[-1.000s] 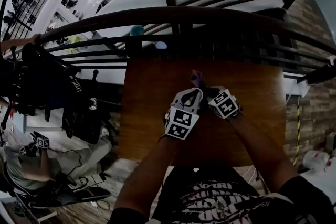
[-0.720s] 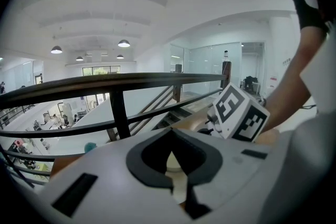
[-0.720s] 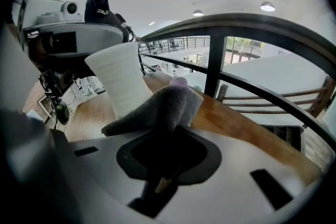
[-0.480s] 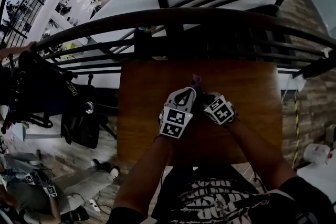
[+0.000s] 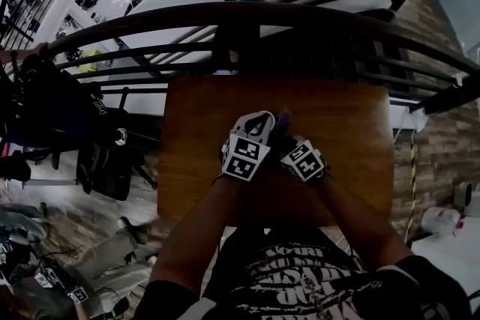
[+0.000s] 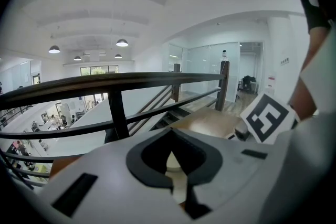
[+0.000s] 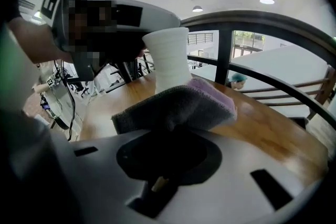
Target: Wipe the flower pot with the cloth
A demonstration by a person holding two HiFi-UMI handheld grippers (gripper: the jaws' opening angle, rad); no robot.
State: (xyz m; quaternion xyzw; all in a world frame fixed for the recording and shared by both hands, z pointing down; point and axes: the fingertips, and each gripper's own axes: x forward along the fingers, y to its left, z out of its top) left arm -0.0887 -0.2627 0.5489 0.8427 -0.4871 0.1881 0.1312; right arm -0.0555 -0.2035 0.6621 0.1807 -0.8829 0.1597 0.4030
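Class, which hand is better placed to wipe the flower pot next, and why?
Right: the right tool grips the cloth beside the flower pot, which the left tool holds.

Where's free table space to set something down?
There is bare wood on the table left of the left gripper, right of the right gripper, and in a strip along the railing. The centre is crowded: both grippers, the flower pot and the cloth.
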